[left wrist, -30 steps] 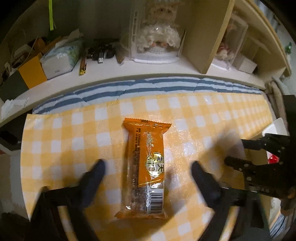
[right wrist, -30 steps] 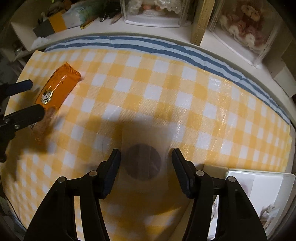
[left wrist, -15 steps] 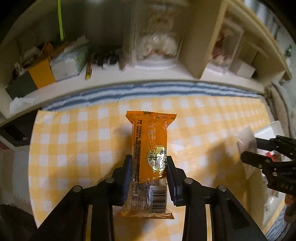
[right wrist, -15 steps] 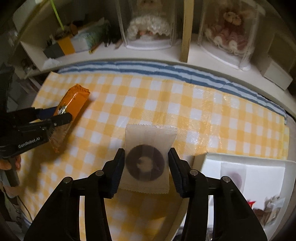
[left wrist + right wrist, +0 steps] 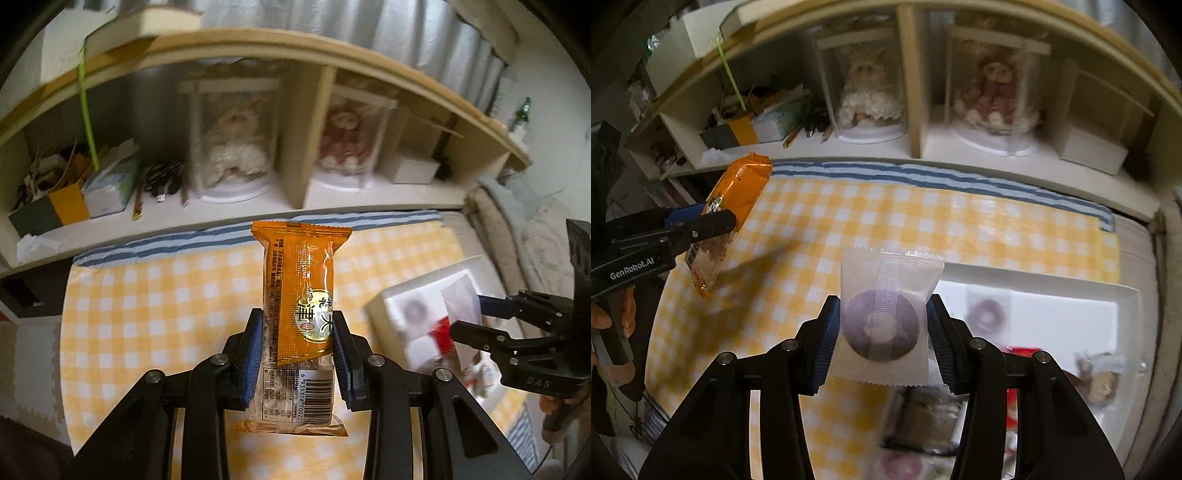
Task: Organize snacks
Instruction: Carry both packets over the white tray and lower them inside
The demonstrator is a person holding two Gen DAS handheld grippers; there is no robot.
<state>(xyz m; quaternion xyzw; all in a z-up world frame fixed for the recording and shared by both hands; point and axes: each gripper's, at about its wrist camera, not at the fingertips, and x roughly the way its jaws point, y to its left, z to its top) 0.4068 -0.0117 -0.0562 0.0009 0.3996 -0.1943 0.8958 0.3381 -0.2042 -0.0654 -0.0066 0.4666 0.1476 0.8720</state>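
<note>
My left gripper [image 5: 297,343] is shut on an orange snack bar packet [image 5: 301,288] and holds it up above the yellow checked cloth [image 5: 147,314]. The packet also shows in the right wrist view [image 5: 733,206], at the left. My right gripper [image 5: 882,336] is shut on a white packet with a dark ring-shaped biscuit [image 5: 884,317], lifted above the cloth beside the white tray [image 5: 1071,314]. In the left wrist view the right gripper [image 5: 469,314] hangs over the tray [image 5: 402,299] with the white packet [image 5: 460,299].
The white tray holds several wrapped snacks, among them a ring biscuit packet [image 5: 988,312] and a red packet [image 5: 1015,350]. A shelf with two cased dolls [image 5: 871,96] and clutter runs behind the cloth. A blue striped edge [image 5: 923,173] borders the cloth.
Both grippers closed on their packets and lifted them off the cloth. The right gripper has carried the white packet rightwards over the tray's edge; the left has risen with the orange packet.
</note>
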